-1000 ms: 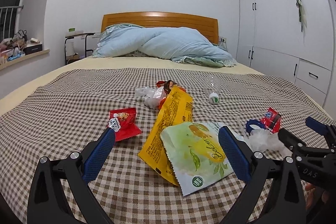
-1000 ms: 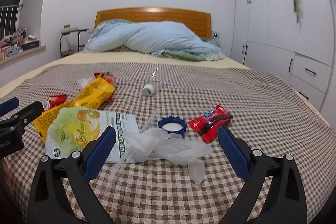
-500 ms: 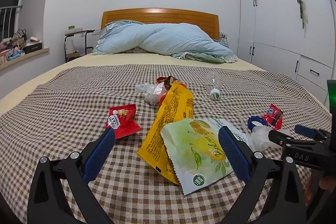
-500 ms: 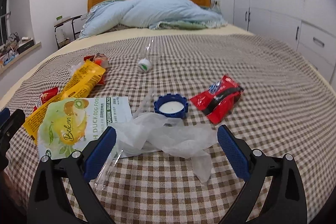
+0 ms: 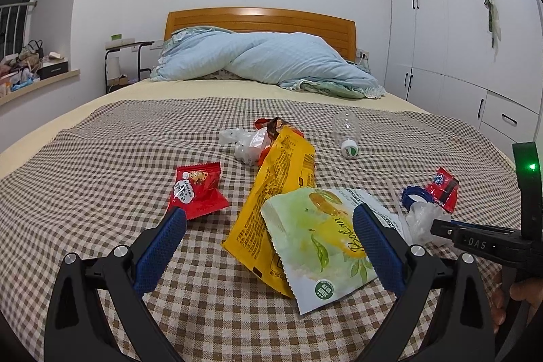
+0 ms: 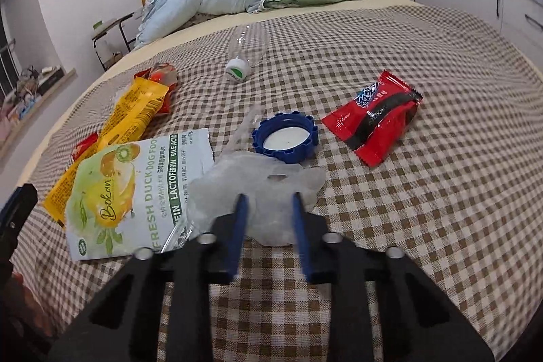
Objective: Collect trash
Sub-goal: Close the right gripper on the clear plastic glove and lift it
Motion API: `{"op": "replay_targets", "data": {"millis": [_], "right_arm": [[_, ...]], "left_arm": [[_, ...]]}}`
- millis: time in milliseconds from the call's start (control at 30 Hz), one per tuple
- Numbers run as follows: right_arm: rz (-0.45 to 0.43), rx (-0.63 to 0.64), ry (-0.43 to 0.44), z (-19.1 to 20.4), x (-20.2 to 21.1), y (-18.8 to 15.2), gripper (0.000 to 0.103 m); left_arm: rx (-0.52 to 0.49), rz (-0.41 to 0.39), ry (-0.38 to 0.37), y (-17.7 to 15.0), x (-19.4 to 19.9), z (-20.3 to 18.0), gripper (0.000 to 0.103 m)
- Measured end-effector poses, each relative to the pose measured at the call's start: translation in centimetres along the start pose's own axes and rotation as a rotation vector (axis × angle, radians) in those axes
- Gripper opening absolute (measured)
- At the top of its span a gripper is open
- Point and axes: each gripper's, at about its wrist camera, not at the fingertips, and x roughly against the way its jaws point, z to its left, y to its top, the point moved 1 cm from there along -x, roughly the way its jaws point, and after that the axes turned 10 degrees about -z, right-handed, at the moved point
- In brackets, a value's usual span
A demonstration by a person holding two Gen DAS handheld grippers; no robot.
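Checkered bedspread (image 5: 101, 165), wrapper-strewn, white bedroom

Left wrist cam sits low over the checkered blanket (image 5: 101, 158), looking nearly level past its fingers (image 5: 159, 246) toward the headboard (image 5: 261, 19). Right wrist cam pitched steeper, close above the clear plastic wrap (image 6: 258, 182) between its fingers (image 6: 239, 226). Both share the green pouch (image 5: 325, 243), blue cap (image 6: 285, 138).

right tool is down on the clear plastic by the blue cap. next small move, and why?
Probably finish the squeeze, then lift slightly. The right tool is closing, with the crumpled clear plastic bunched between its jaws. The plastic lies against the blue cap and overlaps the dog food pouch, so a slow lift should show whether it comes free alone.
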Motion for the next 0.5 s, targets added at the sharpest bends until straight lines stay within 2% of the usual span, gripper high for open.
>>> {"op": "replay_targets", "data": {"millis": [67, 167, 500], "right_arm": [[-0.011, -0.009, 0.005, -0.1, 0.2, 0.0, 0.012], [-0.035, 0.002, 0.005, 0.2, 0.9, 0.0, 0.009], [-0.21, 0.163, -0.049, 3.1, 4.2, -0.1, 0.006]], "left_arm": [[0.006, 0.004, -0.001, -0.1, -0.1, 0.1, 0.095], [0.015, 0.007, -0.001, -0.1, -0.1, 0.3, 0.095], [0.044, 0.026, 0.001, -0.2, -0.4, 0.9, 0.095]]}}
